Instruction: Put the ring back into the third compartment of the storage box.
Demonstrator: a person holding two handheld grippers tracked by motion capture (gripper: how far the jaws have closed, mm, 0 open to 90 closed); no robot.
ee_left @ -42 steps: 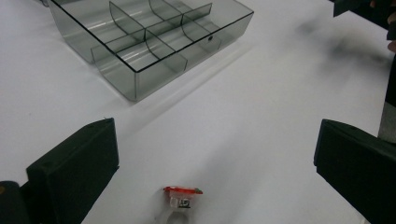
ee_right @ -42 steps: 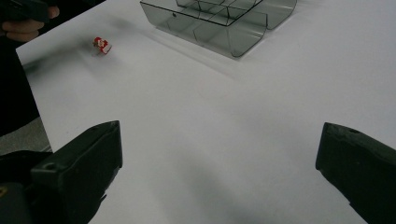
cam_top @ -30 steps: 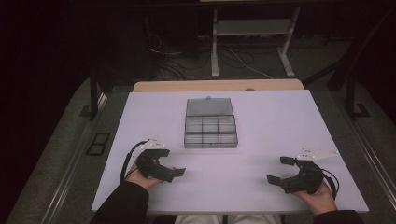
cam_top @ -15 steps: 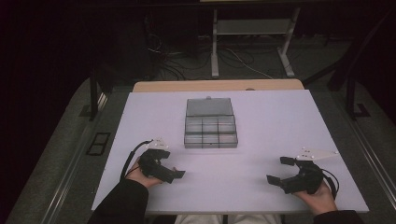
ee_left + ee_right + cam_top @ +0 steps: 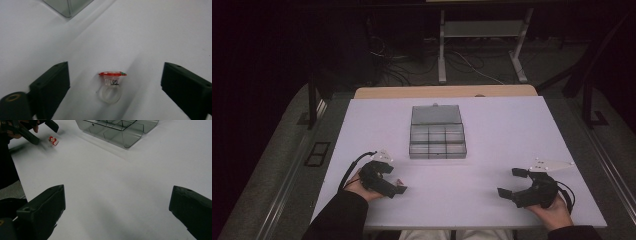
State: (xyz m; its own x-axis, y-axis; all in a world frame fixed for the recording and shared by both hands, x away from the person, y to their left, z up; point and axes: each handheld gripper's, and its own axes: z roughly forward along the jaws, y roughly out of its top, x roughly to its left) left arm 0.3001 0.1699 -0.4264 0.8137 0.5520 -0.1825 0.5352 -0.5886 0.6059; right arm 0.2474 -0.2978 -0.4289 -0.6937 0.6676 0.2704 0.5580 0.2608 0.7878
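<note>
Down at the near edge of the white counter [image 5: 492,130], the person's two hands each hold a claw low over the surface. The left claw [image 5: 398,189] is spread wide, its two black jaws standing apart on either side of a small ring [image 5: 110,86] that lies flat on the counter between them; neither jaw touches it. The ring has a clear plastic band and a red top with a speck of green at one end, and from the left gripper view it sits close in front of the jaws, roughly centred in the gap. From the right gripper view the same ring shows as a small red-and-white spot just beside the left claw's tips.

The right claw [image 5: 513,182] is over at the near right, well apart from the left one, and is likewise spread, with nothing but bare counter between its jaws.

Farther out, near the middle of the counter, sits a clear, smoky-grey compartment box [image 5: 437,141] with its lid [image 5: 436,114] laid open flat on the far side. Its compartments look empty as far as I can tell. Beyond the counter's far wooden edge, cables [image 5: 397,65] trail across the dark floor around a grey stand [image 5: 479,37].
</note>
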